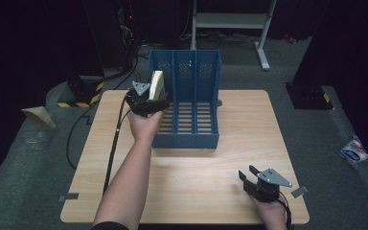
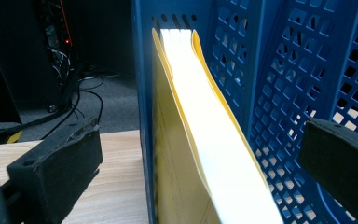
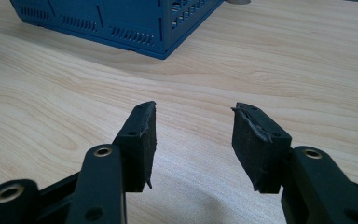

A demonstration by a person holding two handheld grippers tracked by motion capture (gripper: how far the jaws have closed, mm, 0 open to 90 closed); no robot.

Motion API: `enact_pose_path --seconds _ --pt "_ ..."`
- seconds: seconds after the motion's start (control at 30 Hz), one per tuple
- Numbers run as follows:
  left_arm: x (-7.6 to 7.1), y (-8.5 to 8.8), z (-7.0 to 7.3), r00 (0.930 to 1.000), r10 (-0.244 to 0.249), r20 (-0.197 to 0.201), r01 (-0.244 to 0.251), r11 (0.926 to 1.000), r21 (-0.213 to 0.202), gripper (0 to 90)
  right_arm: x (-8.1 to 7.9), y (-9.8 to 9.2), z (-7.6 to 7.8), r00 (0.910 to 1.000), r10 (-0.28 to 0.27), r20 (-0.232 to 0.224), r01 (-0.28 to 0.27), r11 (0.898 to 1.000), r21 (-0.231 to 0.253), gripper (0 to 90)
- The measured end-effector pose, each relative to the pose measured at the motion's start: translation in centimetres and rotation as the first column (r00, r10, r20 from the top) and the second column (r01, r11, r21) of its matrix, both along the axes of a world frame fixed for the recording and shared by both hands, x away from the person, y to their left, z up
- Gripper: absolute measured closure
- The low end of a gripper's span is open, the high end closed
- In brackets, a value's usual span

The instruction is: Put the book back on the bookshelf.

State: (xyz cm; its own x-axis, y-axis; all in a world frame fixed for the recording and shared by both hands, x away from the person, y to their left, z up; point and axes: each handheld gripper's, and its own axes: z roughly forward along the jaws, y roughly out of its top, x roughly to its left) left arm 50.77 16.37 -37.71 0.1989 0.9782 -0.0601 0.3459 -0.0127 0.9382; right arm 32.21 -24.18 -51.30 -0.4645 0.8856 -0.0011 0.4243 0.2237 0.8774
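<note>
A yellow-covered book (image 2: pixel 200 154) is seen standing upright in the leftmost compartment of a blue file rack (image 1: pixel 191 103), so the placing appears done. The left gripper (image 1: pixel 146 101) is held at the rack's left side, its jaws released wide on either side of the book without touching it; only the withdrawal seems left. The right gripper (image 1: pixel 261 182) is rested well in front of the rack, toward its right, its jaws parted and empty. The rack is set on a light wooden table (image 1: pixel 211 172). Behind the rack, a dark room with grey carpet, cables and a white metal stand (image 1: pixel 263 33) is shown.
</note>
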Motion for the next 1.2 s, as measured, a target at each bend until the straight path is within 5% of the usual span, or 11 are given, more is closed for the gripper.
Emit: enact_pose_path --seconds 0.4,0.93,1.2 --pt "-1.5 0.6 -0.2 0.9986 -0.053 0.008 0.053 0.9986 -0.008 0.4 0.0 0.2 0.0 1.0 -0.001 0.001 0.001 1.0 -0.004 49.3" --pt "-3.3 1.6 -0.6 0.9979 -0.064 0.003 0.064 0.9972 -0.039 0.9 -0.1 0.4 -0.1 1.0 0.007 0.004 -0.007 1.0 -0.017 49.3" --pt "-5.6 2.1 -1.4 0.9958 -0.091 0.008 0.091 0.9932 -0.072 1.1 -0.1 0.4 -0.1 1.0 0.007 0.003 -0.007 1.0 -0.018 49.3"
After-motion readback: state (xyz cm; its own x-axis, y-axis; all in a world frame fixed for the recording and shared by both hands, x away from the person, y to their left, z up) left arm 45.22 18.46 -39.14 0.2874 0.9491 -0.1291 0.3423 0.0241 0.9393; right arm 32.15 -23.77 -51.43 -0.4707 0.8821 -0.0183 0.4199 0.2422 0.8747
